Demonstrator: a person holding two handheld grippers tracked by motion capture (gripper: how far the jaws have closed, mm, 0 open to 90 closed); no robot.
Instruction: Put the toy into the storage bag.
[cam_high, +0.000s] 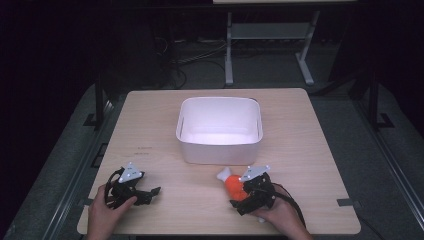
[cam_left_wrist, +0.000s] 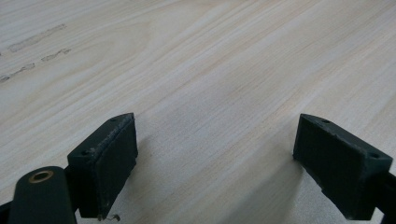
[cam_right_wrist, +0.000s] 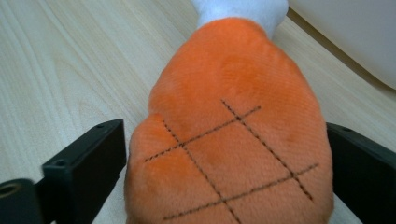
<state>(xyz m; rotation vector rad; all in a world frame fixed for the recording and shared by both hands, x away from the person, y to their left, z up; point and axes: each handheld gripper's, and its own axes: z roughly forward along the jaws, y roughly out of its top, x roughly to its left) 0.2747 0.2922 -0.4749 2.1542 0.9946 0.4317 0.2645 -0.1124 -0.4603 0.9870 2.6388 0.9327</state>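
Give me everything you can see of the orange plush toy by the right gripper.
The orange plush toy is soft and fuzzy, drumstick-like, with a white stub end and dark stitched crosshatch lines on its orange body. It lies on the wooden table just in front of the white bin, white end toward the bin. The right gripper straddles its orange end, jaws on both sides; whether the pads press on it cannot be told.
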